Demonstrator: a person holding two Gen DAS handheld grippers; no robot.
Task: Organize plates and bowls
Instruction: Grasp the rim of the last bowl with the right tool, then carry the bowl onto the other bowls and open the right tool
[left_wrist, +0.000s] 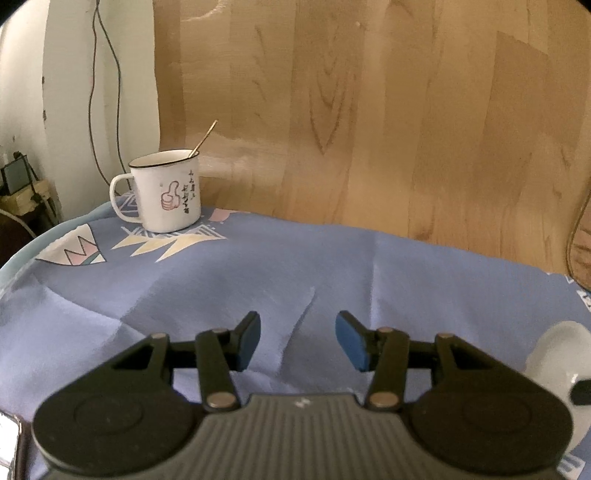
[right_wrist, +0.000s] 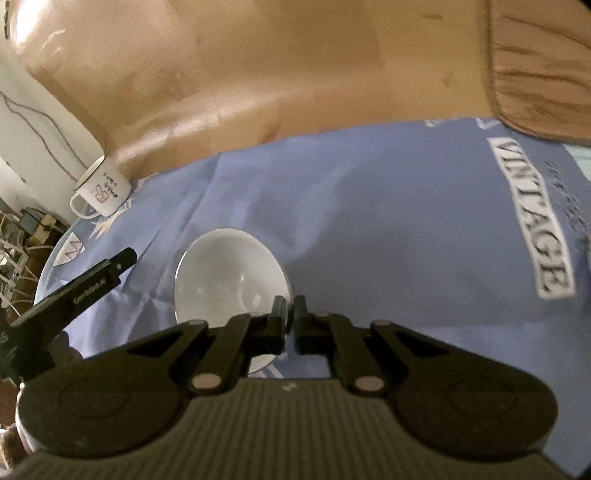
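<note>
A white bowl (right_wrist: 229, 273) is held tilted above the blue tablecloth (right_wrist: 388, 221). My right gripper (right_wrist: 290, 314) is shut on the bowl's near rim. The same bowl shows as a white shape at the right edge of the left wrist view (left_wrist: 561, 354). My left gripper (left_wrist: 298, 341) is open and empty, low over the cloth (left_wrist: 295, 266), to the left of the bowl. Part of the left gripper (right_wrist: 74, 291) shows at the left of the right wrist view. No plates are in view.
A white enamel mug (left_wrist: 166, 194) with a thumbs-up print and a spoon in it stands at the far left of the table, also in the right wrist view (right_wrist: 101, 195). A wooden panel (left_wrist: 369, 110) backs the table. Cables hang on the left wall.
</note>
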